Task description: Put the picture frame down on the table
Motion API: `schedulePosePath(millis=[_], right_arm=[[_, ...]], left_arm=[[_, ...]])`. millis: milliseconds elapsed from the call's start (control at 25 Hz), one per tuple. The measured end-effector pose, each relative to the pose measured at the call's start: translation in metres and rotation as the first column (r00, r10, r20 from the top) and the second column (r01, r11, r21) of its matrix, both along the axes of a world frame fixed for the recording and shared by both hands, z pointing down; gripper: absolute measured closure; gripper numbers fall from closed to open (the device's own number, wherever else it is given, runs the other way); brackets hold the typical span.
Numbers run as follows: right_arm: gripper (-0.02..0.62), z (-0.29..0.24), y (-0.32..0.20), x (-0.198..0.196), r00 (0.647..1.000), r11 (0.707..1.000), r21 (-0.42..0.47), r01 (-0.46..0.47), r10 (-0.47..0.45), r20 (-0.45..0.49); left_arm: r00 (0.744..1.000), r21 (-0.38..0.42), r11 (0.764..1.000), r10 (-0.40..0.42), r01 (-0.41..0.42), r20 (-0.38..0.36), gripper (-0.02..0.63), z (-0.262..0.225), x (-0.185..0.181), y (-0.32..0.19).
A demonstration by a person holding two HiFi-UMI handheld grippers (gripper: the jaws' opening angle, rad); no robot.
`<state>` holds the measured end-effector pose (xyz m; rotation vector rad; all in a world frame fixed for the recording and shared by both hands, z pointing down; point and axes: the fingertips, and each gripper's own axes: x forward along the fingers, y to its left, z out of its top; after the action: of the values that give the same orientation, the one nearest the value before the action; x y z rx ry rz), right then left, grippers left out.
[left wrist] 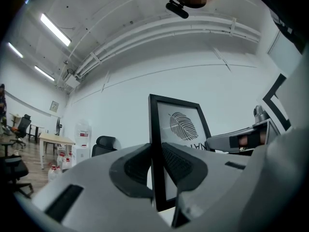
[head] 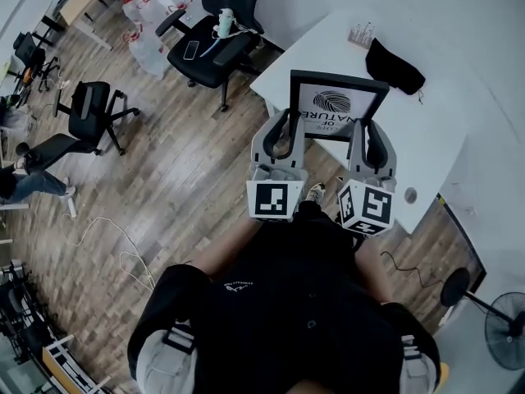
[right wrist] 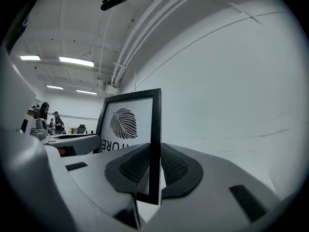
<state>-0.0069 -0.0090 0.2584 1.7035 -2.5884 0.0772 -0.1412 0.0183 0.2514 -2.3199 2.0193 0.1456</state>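
Observation:
A black picture frame [head: 336, 103] with a leaf print hangs over the near part of the white table [head: 459, 97], held up between both grippers. My left gripper [head: 289, 131] is shut on the frame's left edge [left wrist: 155, 144]. My right gripper [head: 367, 140] is shut on its right edge [right wrist: 155, 144]. In both gripper views the frame stands upright between ribbed pads, with the leaf print [left wrist: 183, 126] facing me. Whether the frame's lower edge touches the table is hidden behind the grippers.
A black pouch [head: 394, 66] and a small card [head: 361, 34] lie on the far part of the table. A black office chair [head: 209, 48] stands left of the table, another chair [head: 94, 109] farther left. A fan [head: 502, 327] stands at lower right.

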Motion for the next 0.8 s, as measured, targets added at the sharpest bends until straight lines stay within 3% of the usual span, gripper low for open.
schedulePosePath(millis=[800], right_arm=[[0.528,0.002,-0.097,0.074,1.0,1.0,0.02,0.001,-0.001,0.014]], left_arm=[[1.0,0.011,1.0,-0.004,0.004,-0.007,0.532,0.002,0.075,-0.095]])
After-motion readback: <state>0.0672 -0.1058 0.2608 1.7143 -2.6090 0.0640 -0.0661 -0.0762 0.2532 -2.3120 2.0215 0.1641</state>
